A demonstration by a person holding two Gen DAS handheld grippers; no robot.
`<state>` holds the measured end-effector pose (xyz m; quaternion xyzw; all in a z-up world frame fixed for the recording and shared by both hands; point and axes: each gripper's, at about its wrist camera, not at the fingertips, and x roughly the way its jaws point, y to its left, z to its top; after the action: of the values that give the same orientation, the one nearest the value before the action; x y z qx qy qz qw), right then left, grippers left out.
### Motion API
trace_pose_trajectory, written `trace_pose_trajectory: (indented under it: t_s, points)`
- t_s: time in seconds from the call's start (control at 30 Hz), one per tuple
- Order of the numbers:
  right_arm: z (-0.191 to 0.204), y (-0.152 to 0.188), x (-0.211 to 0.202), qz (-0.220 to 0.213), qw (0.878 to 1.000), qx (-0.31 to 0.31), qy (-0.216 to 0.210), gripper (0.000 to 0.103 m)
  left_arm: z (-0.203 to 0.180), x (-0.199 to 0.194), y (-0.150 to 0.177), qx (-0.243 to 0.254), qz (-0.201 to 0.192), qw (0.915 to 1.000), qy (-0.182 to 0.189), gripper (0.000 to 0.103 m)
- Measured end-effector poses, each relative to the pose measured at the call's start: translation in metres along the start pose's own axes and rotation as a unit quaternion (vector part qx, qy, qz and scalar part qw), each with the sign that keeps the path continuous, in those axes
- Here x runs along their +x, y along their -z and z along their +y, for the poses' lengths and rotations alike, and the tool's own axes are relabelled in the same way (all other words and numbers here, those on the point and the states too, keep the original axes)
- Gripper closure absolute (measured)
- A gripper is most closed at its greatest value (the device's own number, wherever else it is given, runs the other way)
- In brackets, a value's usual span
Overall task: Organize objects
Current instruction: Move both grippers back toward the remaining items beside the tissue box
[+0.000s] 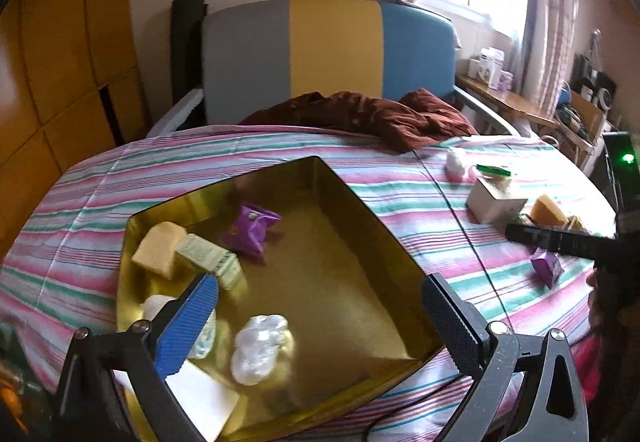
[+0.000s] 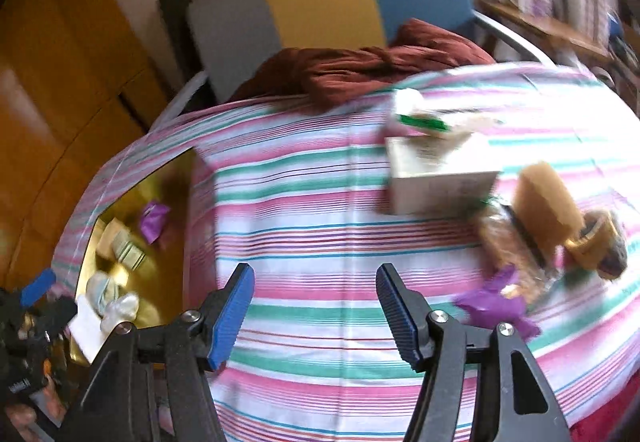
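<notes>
The loose things I have to sort lie on the striped bedspread point(image 2: 304, 202), up and to the right of my right gripper point(image 2: 316, 312): a purple packet point(image 2: 494, 304) just right of its right finger, and farther off a white box point(image 2: 436, 182), a tan wedge point(image 2: 544, 202) and a green-and-white packet point(image 2: 424, 120), all blurred. My right gripper's jaws stand spread with only bedspread between them; nothing is pinched.

My left gripper point(image 1: 320, 318) hovers over the gold tray point(image 1: 352, 202), jaws spread wide and empty. Between and just beyond its fingers lies a crumpled white wrapper point(image 1: 260, 348); a flat white card point(image 1: 204, 398) sits at the tray's near corner by the blue pad. Farther in are a yellow wedge point(image 1: 158, 248), a pale green striped box point(image 1: 212, 260) touching it, and a second purple packet point(image 1: 252, 228).

The left wrist view alone shows the tray's contents sharply, and my right gripper's finger crossing its right edge near the loose pile. The right wrist view alone shows a brown-wrapped item point(image 2: 600, 246) beside the tan wedge; what it is I cannot tell. A brown blanket point(image 1: 380, 114) lies bunched at the bed's head.
</notes>
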<state>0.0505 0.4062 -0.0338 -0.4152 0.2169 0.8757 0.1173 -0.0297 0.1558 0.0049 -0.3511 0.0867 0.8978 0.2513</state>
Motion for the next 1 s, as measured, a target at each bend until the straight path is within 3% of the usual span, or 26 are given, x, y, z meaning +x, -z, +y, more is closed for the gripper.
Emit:
trace_pose_trajectory:
  t_s: [0.23,0.6,0.8,1.0]
  points:
    - [-0.045,-0.014,-0.011,-0.009,0.998,0.058,0.016,0.039,-0.021,0.01,-0.005,0.027,0.01,0.9993,0.022,0.001]
    - [-0.086,-0.05,-0.024,-0.044,0.995,0.059,0.064,0.038,-0.056,0.022,-0.033,0.062,0.001,0.9966,0.054,0.001]
    - [-0.136,-0.058,-0.033,-0.09,0.984,0.136,0.065,0.033,-0.087,0.036,-0.05,0.091,0.007,0.9931,0.073,0.001]
    - [-0.17,-0.051,-0.04,-0.101,0.969,0.222,0.049,0.033,-0.125,0.059,-0.077,0.118,0.024,0.9868,0.108,0.001]
